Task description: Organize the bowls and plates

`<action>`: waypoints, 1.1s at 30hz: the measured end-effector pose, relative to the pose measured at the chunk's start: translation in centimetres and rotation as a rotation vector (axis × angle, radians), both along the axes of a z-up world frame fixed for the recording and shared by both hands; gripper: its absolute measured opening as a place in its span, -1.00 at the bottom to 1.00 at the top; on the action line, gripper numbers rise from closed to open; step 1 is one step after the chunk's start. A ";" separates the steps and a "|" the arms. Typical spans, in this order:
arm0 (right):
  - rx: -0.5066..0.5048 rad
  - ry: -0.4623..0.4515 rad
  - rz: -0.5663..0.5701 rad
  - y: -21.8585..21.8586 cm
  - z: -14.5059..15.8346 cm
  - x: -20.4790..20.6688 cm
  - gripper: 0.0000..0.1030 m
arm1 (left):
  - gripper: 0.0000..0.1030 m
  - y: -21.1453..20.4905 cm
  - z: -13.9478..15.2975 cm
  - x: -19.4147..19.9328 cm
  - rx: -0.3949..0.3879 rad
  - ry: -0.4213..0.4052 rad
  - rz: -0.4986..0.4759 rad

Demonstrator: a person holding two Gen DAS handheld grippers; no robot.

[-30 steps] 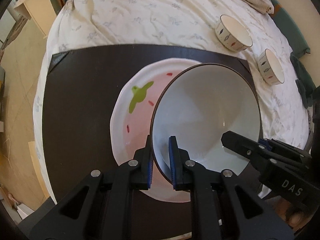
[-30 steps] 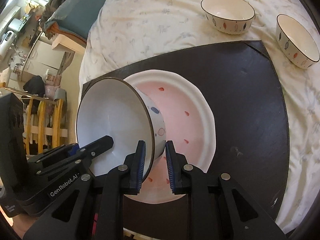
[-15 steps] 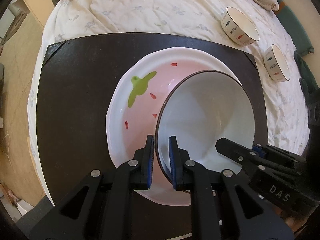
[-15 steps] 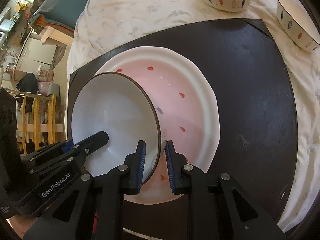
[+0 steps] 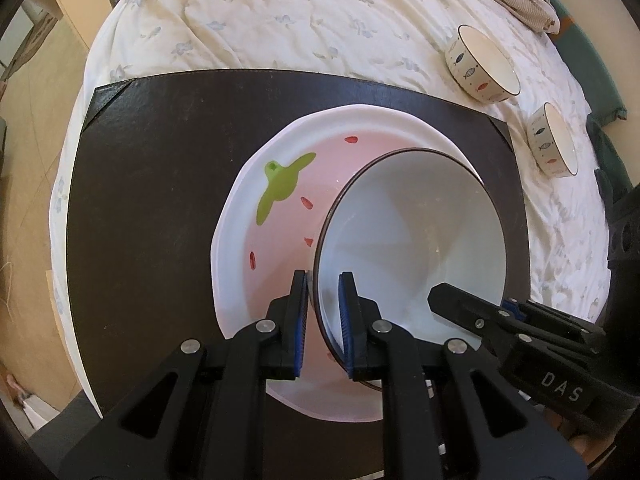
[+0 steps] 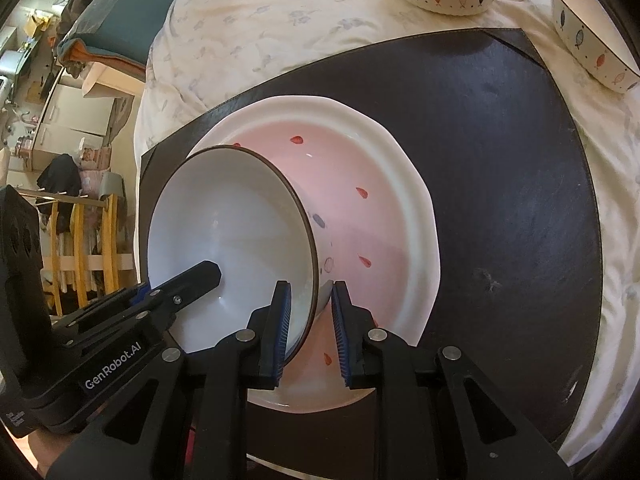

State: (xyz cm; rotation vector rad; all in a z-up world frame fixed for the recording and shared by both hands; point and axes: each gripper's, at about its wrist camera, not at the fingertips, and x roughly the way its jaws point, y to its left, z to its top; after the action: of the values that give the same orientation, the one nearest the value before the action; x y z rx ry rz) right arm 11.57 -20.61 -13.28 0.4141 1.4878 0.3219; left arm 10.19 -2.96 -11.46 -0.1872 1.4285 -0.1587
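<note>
Home bedroom (floral bedspread [image 5: 288, 12])

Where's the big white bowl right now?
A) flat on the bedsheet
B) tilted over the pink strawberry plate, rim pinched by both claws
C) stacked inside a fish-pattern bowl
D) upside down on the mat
B: the white bowl leans over the strawberry plate, with the left claw and right claw each straddling its rim.

right gripper [image 5: 476, 312]: "DAS" | left gripper [image 6: 184, 286]: "GenRobot.AI"
</note>
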 end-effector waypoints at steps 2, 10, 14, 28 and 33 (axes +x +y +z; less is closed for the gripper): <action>0.008 0.004 -0.007 -0.1 -0.1 0.0 -0.53 | -0.76 -0.1 0.1 0.1 0.001 -0.004 -0.003; 0.019 0.007 -0.014 -0.5 -0.1 0.0 -0.52 | -0.73 -0.2 0.1 0.1 0.007 -0.015 -0.006; 0.020 0.008 -0.016 -0.6 -0.1 0.0 -0.52 | -0.73 -0.2 0.1 0.2 0.008 -0.015 -0.009; 0.014 -0.019 -0.033 -0.9 1.3 0.3 -0.51 | -0.18 -0.5 1.5 -0.3 0.131 -0.120 -0.041; 0.006 -0.040 -0.042 -1.1 2.0 -0.1 -0.51 | 0.27 -0.1 2.1 -0.6 0.131 -0.154 -0.021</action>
State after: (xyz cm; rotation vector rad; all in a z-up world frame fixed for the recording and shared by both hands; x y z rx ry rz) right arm 11.45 -21.74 -11.29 0.4410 1.4371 0.3002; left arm 9.58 -3.05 -9.40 -0.0508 1.2827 -0.0940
